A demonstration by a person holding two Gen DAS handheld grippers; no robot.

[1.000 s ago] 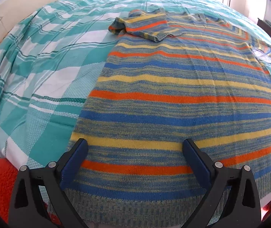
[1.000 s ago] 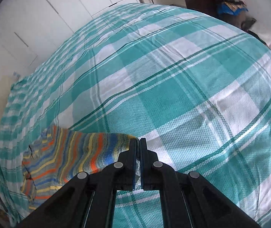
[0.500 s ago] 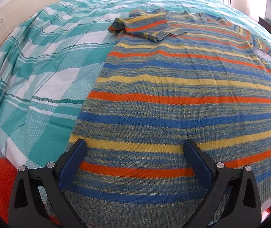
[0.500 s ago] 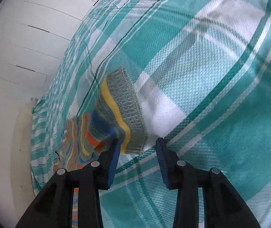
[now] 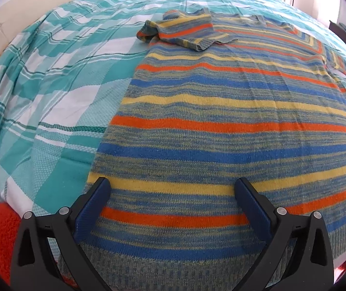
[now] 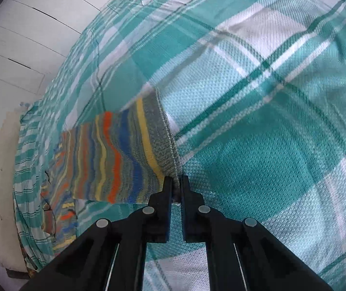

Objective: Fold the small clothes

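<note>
A teal-and-white checked bedspread [image 5: 51, 101] covers the bed, white panelled doors [image 6: 27, 36] behind it.

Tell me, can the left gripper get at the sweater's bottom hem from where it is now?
Probably yes. The left gripper is open right over the striped sweater, and its ribbed hem lies flat and uncovered between the fingers, nothing on top.
</note>
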